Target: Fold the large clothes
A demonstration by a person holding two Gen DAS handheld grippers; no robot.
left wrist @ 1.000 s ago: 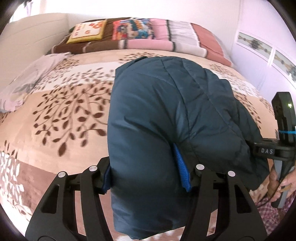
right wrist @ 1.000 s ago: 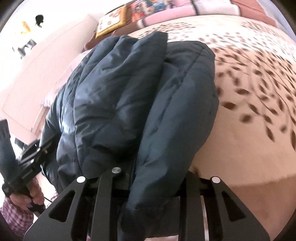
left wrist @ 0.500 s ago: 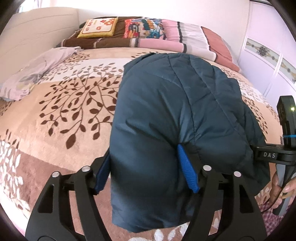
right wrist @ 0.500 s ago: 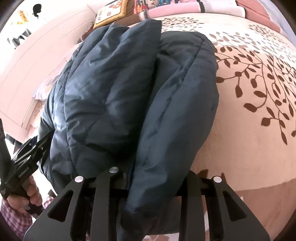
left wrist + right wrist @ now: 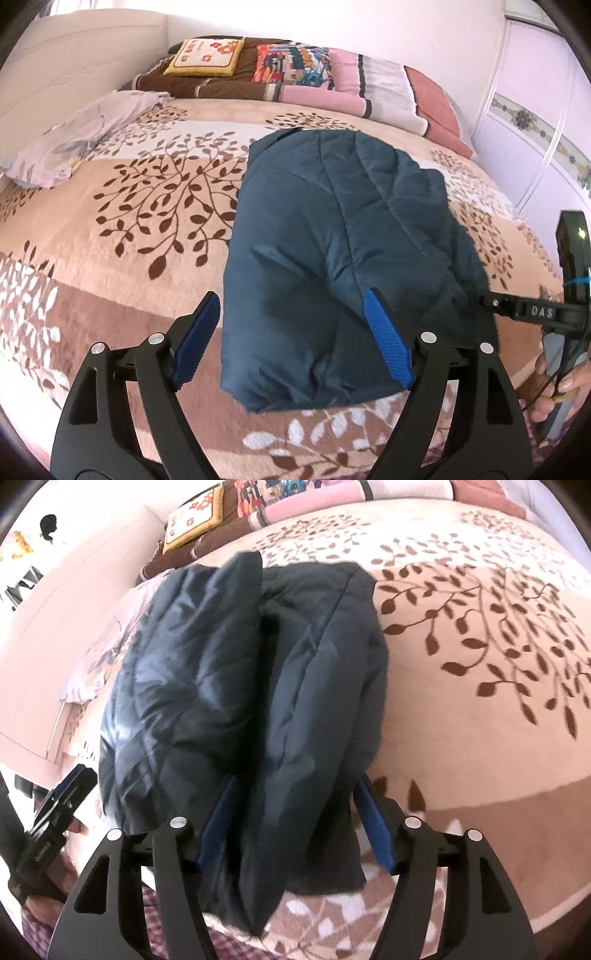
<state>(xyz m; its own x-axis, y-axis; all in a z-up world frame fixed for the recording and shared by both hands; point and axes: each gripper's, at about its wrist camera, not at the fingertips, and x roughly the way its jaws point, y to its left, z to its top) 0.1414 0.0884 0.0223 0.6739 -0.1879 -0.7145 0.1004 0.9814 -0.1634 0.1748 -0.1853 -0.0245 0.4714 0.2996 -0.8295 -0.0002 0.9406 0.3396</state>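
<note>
teal jacket (image 5: 332,251) between parted left fingers (image 5: 388,343)

Jacket (image 5: 343,258) on bed (image 5: 122,236), pillows (image 5: 295,74) behind

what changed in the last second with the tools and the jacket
Both tools opened and let go: the left tool and right tool now stand spread around the folded blue jacket, which has dropped onto the bedspread. The pillows stayed put.
</note>
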